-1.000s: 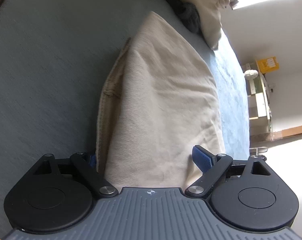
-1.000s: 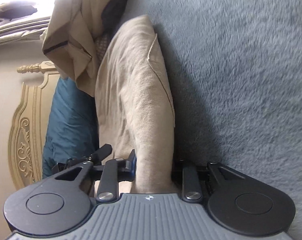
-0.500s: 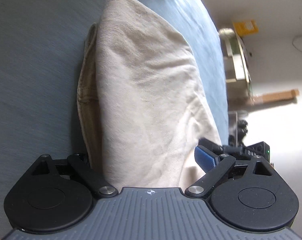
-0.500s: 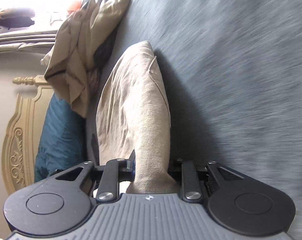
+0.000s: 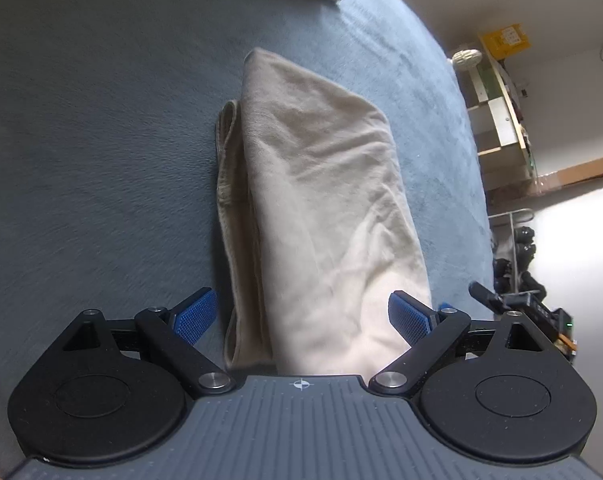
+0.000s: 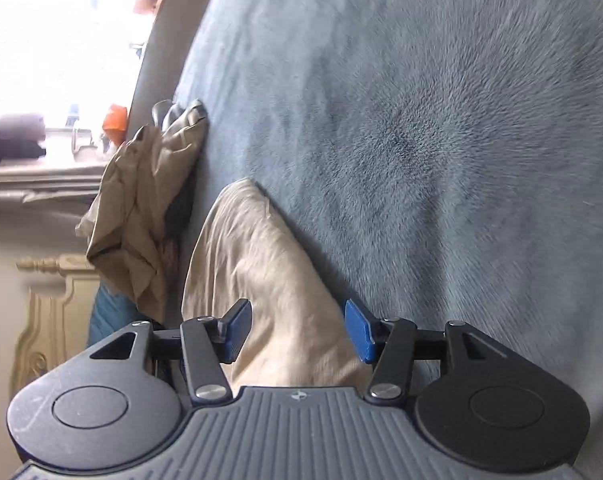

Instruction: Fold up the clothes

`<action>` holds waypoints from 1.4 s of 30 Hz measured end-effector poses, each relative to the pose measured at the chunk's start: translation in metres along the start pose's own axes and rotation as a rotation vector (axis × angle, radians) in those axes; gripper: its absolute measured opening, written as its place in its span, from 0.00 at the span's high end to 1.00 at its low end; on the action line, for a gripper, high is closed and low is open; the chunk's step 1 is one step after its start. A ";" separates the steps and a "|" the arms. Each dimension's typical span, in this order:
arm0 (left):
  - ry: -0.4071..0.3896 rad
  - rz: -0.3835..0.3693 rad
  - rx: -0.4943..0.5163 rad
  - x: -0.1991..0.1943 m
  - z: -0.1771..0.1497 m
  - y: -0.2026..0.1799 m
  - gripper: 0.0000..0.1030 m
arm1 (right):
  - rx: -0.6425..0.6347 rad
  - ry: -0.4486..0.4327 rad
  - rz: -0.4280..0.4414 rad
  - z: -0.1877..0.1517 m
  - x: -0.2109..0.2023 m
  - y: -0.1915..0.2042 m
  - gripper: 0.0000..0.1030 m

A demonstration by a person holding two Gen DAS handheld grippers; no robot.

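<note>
Between my left gripper (image 5: 303, 316) and right gripper (image 6: 297, 330), both jaws apart, right just opening, folded beige trousers (image 5: 321, 208) lie on the grey-blue bed (image 5: 101, 140).

A grey-blue blanket (image 6: 441, 128) (plush), carved cream headboard (image 6: 53, 320), shelving (image 5: 501, 128) beside the wall.

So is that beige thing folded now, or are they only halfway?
The beige garment already lies folded in a compact bundle on the blue blanket. Both the left gripper and right gripper stand open around its ends; the right's fingers have just been opening. Left to do: the crumpled clothes pile farther along the bed.
</note>
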State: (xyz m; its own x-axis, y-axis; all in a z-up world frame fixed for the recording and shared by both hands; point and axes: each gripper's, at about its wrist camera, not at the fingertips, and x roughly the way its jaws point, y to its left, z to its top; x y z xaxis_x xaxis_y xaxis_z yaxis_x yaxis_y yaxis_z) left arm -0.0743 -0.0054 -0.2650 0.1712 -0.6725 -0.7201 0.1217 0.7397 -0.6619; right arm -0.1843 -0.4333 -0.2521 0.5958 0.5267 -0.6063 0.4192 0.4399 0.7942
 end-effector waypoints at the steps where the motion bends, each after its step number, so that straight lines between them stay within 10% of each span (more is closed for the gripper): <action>1: -0.018 0.012 0.022 -0.005 -0.004 -0.005 0.09 | -0.036 -0.003 -0.023 -0.007 -0.005 0.005 0.47; 9: -0.120 0.210 0.420 -0.021 -0.045 -0.068 0.12 | -0.558 -0.075 -0.245 -0.077 -0.016 0.068 0.48; 16: -0.173 0.379 0.784 -0.006 -0.090 -0.099 0.46 | -1.009 -0.089 -0.469 -0.145 0.026 0.114 0.56; 22: -0.166 0.464 1.054 0.014 -0.120 -0.115 0.50 | -1.249 -0.108 -0.602 -0.175 0.057 0.125 0.67; 28: -0.164 0.494 1.131 0.031 -0.125 -0.109 0.83 | -1.421 -0.057 -0.684 -0.187 0.083 0.123 0.70; 34: -0.209 0.456 1.200 0.018 -0.131 -0.107 0.92 | -1.464 -0.053 -0.670 -0.192 0.086 0.125 0.70; 37: -0.216 0.464 1.274 0.016 -0.137 -0.105 0.94 | -1.425 -0.087 -0.664 -0.185 0.084 0.124 0.96; 42: -0.195 0.466 1.332 0.015 -0.141 -0.095 0.96 | -1.327 -0.146 -0.602 -0.178 0.054 0.123 0.98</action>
State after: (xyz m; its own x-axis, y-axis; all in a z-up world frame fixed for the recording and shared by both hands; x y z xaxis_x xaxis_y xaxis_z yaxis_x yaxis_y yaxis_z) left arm -0.2217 -0.0897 -0.2422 0.5668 -0.4315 -0.7019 0.8125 0.4337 0.3895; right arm -0.2224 -0.2214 -0.1939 0.6588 -0.0160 -0.7522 -0.2523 0.9372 -0.2409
